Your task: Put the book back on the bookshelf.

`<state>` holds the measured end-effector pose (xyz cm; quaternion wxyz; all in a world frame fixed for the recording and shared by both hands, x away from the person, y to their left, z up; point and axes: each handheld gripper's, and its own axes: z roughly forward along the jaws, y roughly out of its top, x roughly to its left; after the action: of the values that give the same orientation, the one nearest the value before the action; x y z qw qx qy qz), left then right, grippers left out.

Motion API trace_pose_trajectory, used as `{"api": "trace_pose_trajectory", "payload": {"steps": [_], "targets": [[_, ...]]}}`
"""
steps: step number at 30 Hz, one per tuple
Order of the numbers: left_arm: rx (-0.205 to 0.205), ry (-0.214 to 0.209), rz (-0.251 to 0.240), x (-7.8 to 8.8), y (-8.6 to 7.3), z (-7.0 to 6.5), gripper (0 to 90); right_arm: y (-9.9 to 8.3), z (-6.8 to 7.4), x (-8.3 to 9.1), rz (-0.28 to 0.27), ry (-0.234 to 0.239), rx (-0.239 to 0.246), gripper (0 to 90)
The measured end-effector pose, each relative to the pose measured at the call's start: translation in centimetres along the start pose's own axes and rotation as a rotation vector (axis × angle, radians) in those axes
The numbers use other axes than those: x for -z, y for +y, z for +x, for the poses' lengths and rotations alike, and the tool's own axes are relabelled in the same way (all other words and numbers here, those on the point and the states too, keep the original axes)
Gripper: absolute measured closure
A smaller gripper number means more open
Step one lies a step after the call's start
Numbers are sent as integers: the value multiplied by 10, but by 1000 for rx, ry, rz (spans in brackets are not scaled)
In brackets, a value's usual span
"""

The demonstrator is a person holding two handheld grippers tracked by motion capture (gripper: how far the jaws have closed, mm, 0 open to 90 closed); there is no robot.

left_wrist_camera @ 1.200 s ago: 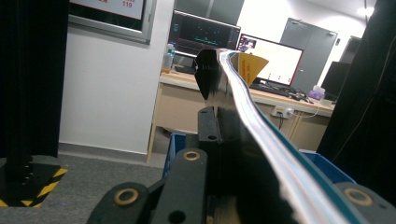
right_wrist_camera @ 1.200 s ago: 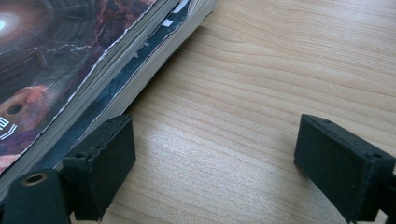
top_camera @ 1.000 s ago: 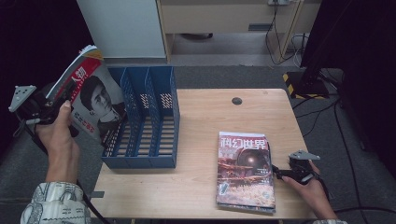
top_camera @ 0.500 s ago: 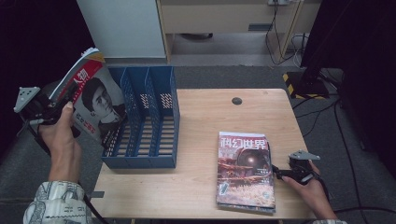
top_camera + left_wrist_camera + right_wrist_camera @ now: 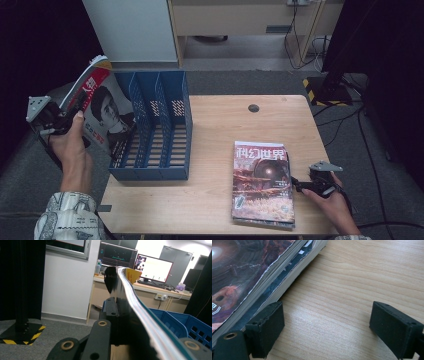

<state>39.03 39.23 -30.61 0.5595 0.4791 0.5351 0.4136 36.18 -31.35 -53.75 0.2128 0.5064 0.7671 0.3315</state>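
At the far left the left gripper point(image 5: 64, 121) is clamped on a magazine with a face on its cover point(image 5: 102, 116), held upright and tilted just off the table's point(image 5: 215, 200) left edge; over the last second it has edged slightly right, toward the blue file rack point(image 5: 150, 125), so the job looks to be filing magazines and this one seems close to going in. The rack has three slots, all apparently empty — the magazine overlaps the leftmost from the camera's angle, though whether it has entered cannot be told. Further right, one stack of magazines point(image 5: 262, 182) lies flat; its edge suggests two or three copies. At the right the right gripper point(image 5: 300, 184) has not moved — its jaws stand apart, empty, just beside the stack's edge.
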Motion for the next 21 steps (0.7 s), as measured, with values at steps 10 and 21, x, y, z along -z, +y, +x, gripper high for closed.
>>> {"api": "trace_pose_trajectory", "payload": {"steps": [10, 21], "targets": [[1, -3, -9, 0, -2, -1, 863, 0, 0, 0, 0, 0, 0, 127], [10, -3, -5, -6, -19, 0, 863, 0, 0, 0, -1, 0, 1, 127]]}}
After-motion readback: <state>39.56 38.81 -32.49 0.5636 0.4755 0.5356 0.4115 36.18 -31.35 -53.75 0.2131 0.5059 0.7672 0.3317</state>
